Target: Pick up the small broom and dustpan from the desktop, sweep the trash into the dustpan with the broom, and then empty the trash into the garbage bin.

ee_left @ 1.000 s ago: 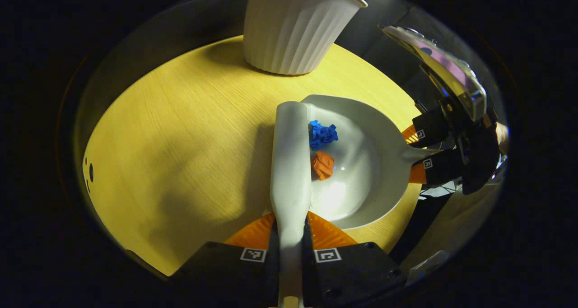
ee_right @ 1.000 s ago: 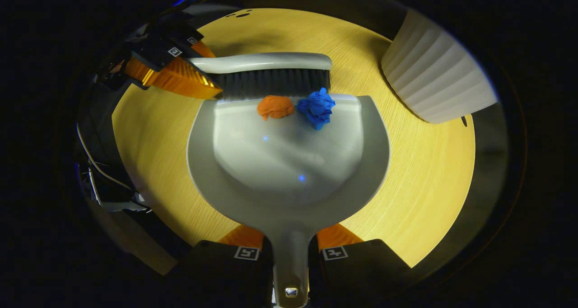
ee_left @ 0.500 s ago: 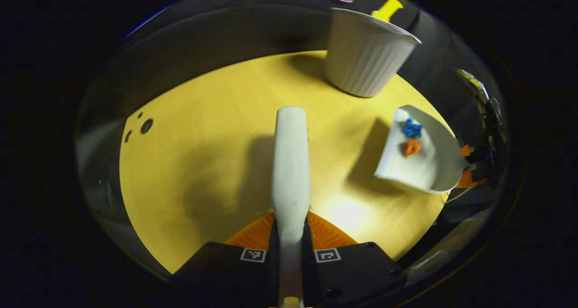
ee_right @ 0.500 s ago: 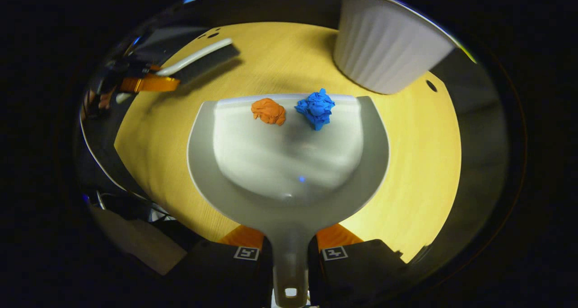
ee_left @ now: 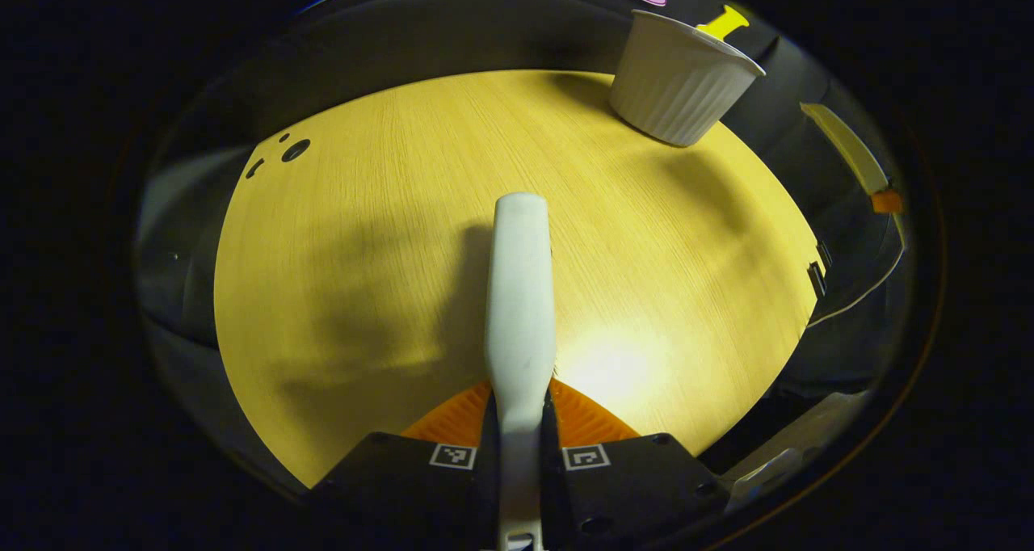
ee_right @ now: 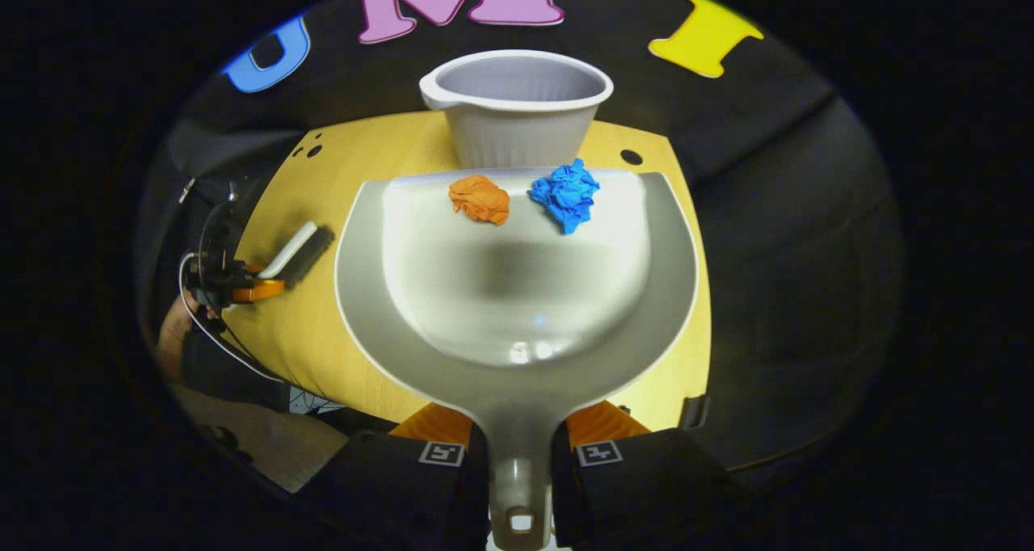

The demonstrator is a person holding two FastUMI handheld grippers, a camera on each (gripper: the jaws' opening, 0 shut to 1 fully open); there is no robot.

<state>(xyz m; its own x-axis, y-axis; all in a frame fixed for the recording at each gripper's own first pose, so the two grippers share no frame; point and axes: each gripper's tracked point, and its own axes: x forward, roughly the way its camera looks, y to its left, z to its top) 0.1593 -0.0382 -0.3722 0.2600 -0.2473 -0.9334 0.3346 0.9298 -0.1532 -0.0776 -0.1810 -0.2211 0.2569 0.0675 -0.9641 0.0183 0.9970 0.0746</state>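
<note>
Now dustpan (ee_right: 517,309) mouth toward bin (ee_right: 515,107), handle in right gripper (ee_right: 519,454).

Round yellow wood-grain table (ee_left: 388,212), small holes near far edge; black cloth wall (ee_right: 775,131) behind; dim surroundings.

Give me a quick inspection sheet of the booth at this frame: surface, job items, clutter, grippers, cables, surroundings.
Surface: yellow wood-grain desktop, small holes near its far edge.
Job's things: broom in left gripper; dustpan in right gripper, lifted, its front lip before the white ribbed bin; orange wad and blue wad lie at that lip.
Clutter: nothing seen.
Grippers: left gripper shut on the broom handle; right gripper shut on the dustpan handle.
Cables: a thin cable loops beside the left gripper in the right gripper view.
Surroundings: black cloth booth wall behind the bin.
</note>
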